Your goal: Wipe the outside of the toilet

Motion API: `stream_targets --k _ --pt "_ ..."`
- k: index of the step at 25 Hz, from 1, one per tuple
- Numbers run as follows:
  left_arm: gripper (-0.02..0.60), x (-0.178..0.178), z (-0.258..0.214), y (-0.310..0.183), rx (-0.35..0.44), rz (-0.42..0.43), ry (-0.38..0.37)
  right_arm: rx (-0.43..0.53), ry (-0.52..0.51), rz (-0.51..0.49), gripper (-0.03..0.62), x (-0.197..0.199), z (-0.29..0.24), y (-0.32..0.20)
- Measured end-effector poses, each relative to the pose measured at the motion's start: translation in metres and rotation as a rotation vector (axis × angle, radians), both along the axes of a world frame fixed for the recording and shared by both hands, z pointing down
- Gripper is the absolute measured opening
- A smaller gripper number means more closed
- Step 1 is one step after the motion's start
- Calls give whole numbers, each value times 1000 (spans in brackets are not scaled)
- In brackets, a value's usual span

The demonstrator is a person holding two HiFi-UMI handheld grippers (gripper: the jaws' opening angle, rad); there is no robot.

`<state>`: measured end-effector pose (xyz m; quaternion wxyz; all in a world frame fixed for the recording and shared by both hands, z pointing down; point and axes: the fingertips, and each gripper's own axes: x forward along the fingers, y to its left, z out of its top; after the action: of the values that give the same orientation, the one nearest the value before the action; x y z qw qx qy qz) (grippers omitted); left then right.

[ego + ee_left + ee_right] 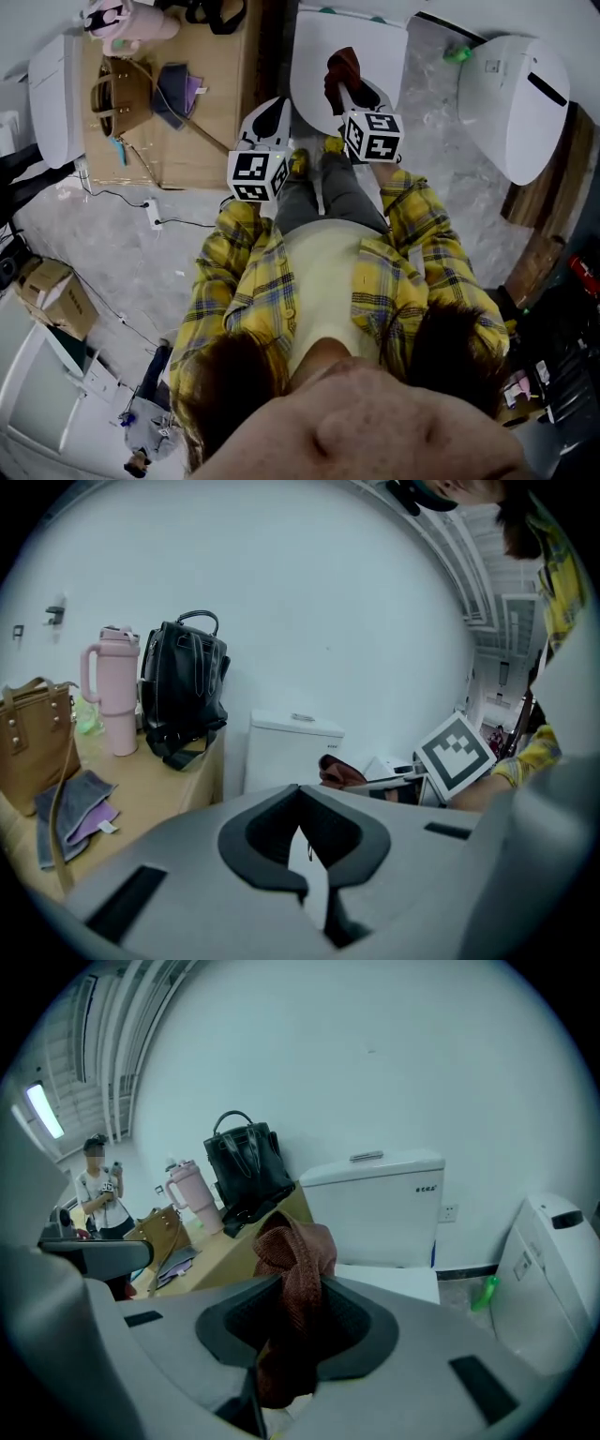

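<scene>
Apparently early in the job, the white toilet (pixel 314 66) is pictured from above with its lid down, its tank (pixel 375 1208) set against the wall. A brown cloth (pixel 343 70) is held over the lid by the right gripper (pixel 345 92), whose jaws are clamped on the bunched fabric. Whether the cloth touches the lid cannot be told. The left gripper (pixel 275 108) is carried just to the left of the toilet, at its front corner, with its jaws closed on nothing.

No streaks or damp patches are shown on the porcelain, so little wiping is judged to be done. The tank, the sides and the base are all taken to be left, and probably most of the lid.

Immediately left of the toilet a wooden table (pixel 216 103) is seen. On it are a black backpack (pixel 183 691) nearest the tank, then a pink tumbler (pixel 117 691) and a brown handbag (pixel 33 733) further out. To the right of the toilet, a green bottle (pixel 485 1293) lies on the floor, and beyond it a second white toilet (pixel 516 94) is stood. Far off past the table, a bystander (pixel 98 1194) is caught in the right gripper view.
</scene>
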<state>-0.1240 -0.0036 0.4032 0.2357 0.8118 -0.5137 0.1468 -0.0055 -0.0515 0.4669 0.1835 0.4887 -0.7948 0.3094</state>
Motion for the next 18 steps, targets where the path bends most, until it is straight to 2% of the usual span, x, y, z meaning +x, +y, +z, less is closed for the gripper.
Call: stream_targets --k 9,18 --pt "2 -5 38 -25 -46 -69 -47 -40 -6 -79 123 -19 55 -51" --pt "2 2 65 -43 -58 -67 -74 -82 -14 -119 123 -46 105 -89"
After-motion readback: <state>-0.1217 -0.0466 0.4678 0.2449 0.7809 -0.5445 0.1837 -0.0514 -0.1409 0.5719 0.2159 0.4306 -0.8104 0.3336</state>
